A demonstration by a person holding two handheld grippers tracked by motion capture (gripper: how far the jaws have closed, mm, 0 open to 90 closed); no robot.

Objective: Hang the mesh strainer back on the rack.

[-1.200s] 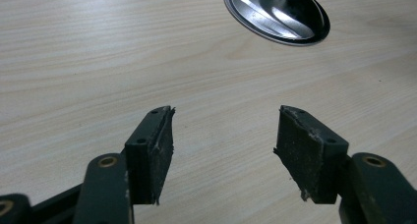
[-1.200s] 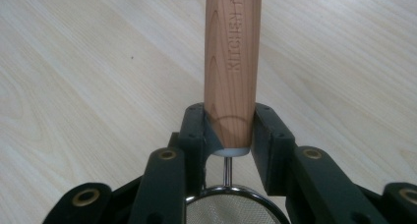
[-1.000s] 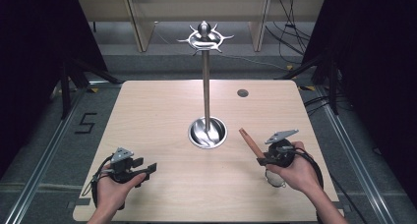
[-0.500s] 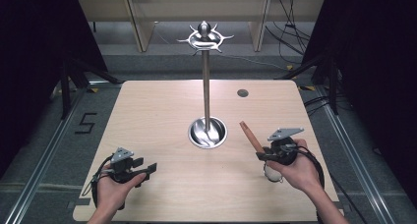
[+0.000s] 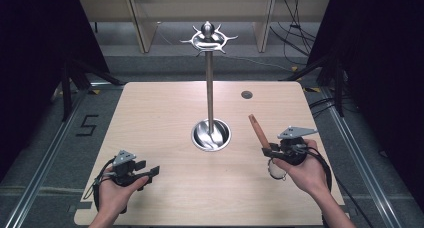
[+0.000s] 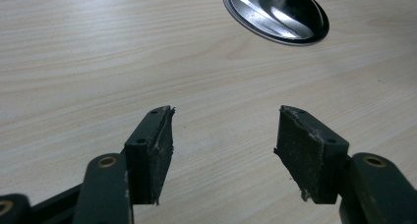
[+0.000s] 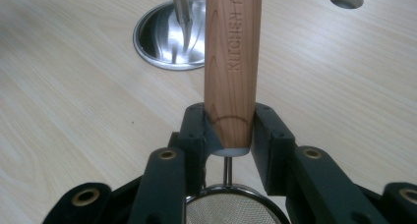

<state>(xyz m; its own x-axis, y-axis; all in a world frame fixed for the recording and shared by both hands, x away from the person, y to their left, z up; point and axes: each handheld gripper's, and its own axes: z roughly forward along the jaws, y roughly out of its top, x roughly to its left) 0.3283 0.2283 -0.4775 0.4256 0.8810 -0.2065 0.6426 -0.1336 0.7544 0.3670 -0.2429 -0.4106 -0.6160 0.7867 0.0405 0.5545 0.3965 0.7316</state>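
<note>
Wooden table (image 5: 165,113) | left gripper (image 5: 148,171) spread, unmoved | right gripper (image 5: 266,149) pinching strainer handle (image 5: 258,130), drifted slightly right

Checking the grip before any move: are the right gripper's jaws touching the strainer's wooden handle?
Touching. The right gripper view shows the right gripper with both jaws pressed flat against the wooden handle, no gap on either side.

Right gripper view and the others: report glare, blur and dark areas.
Right gripper view: the wooden handle is sharp, its engraving readable; the steel base shows streaky reflections. Left gripper view: open jaws are crisp. High view: table evenly lit, both sides nearly black.
</note>
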